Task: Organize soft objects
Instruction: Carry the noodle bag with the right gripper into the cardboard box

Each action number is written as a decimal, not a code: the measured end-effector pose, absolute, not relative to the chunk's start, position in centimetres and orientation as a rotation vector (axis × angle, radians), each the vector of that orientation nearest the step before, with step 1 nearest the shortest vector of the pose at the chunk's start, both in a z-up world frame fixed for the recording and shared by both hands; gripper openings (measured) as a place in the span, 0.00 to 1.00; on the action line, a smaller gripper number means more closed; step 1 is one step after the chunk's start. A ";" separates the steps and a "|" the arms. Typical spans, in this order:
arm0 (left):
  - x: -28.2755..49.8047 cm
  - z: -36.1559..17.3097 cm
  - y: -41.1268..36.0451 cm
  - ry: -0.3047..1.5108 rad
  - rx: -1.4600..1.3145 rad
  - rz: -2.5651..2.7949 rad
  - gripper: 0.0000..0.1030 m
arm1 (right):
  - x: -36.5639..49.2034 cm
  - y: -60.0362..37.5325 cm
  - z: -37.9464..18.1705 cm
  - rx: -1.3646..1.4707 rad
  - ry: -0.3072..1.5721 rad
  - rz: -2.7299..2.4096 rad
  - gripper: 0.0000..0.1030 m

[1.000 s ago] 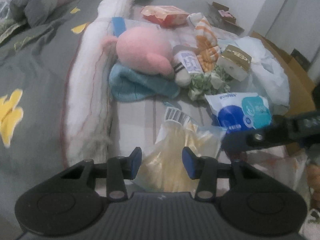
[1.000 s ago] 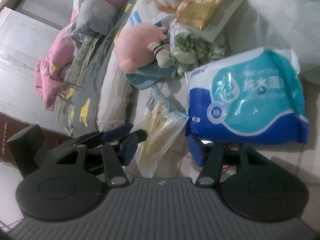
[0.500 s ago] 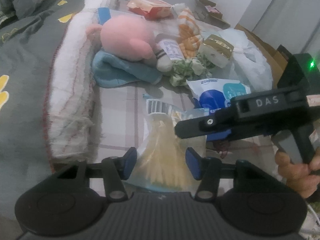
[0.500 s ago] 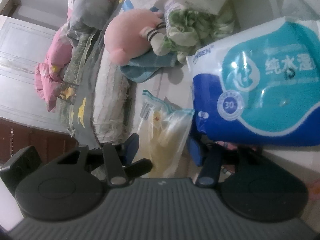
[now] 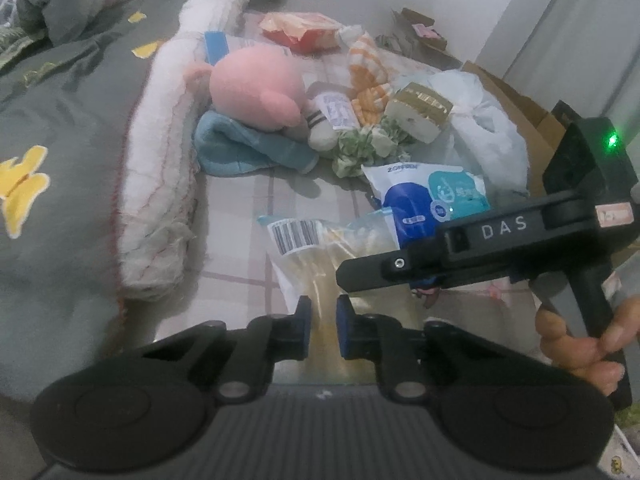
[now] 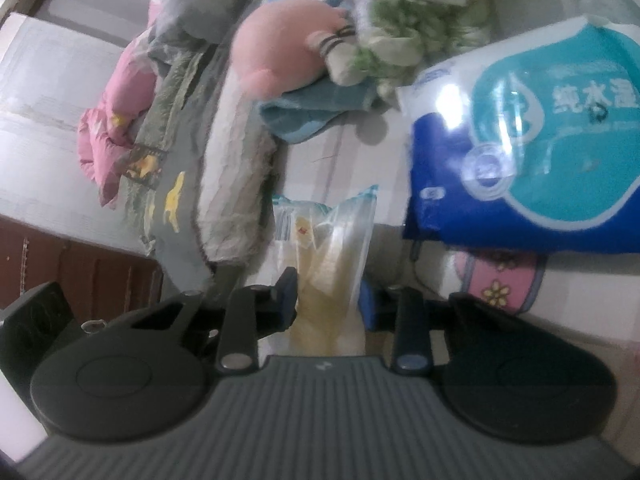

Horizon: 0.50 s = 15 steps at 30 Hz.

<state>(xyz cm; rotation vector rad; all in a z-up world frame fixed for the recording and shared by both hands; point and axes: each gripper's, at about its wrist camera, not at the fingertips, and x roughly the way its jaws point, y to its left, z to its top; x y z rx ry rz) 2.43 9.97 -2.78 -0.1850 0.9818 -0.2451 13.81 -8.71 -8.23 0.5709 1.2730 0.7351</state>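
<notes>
Both my left claw [image 5: 322, 326] and right claw [image 6: 328, 300] have just closed on the clear bag [image 5: 320, 256]; the pile on the bed [image 5: 240, 216] is still unsorted.

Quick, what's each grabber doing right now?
Left gripper: just closed, pinching the clear plastic bag.
Right gripper: just closed on the same bag.

A grey bedspread [image 5: 68, 128] with yellow shapes lies left; cardboard boxes [image 5: 516, 108] stand by the far wall.

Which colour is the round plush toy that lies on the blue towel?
Pink. The plush toy shows best in the left wrist view.
</notes>
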 end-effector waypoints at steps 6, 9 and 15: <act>1.2 0.4 9.4 0.912 -0.164 -0.228 0.13 | 13.0 -8.9 -5.3 0.550 1.204 0.798 0.28; 1.3 2.5 8.4 0.864 -0.140 -0.243 0.13 | 13.0 -9.8 -3.2 0.546 1.146 0.818 0.28; 3.6 6.9 4.7 0.766 -0.078 -0.334 0.13 | 14.0 -14.0 1.7 0.574 1.004 0.807 0.28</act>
